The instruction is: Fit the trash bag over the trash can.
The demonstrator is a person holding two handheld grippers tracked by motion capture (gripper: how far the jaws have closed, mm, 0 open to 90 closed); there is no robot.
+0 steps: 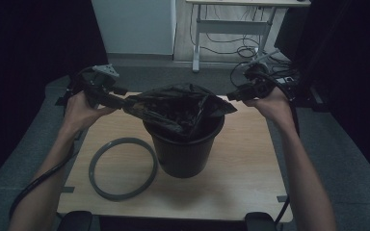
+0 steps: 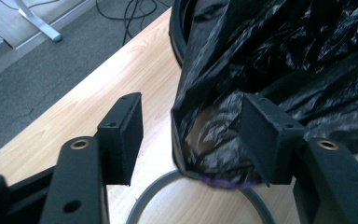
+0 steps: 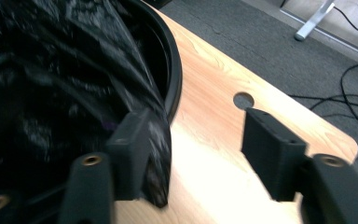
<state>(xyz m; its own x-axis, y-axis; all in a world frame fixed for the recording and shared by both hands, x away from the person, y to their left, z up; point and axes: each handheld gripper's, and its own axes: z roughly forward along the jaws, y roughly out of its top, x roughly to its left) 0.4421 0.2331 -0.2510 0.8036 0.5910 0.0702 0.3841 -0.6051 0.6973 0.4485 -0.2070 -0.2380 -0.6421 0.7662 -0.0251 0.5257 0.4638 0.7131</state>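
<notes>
My left gripper (image 2: pixel 191 135) stands half open, the black bin bag (image 1: pixel 176 108) edge brushing one pad but unclamped; my right gripper (image 3: pixel 193 154) gapes likewise, bag lying against one pad. The bag drapes over the black bucket (image 1: pixel 185 154) at table centre, grey ring (image 1: pixel 123 168) at its nine o'clock.

Dim high view with black surroundings; brighter gripper views, the right one motion-blurred.
</notes>
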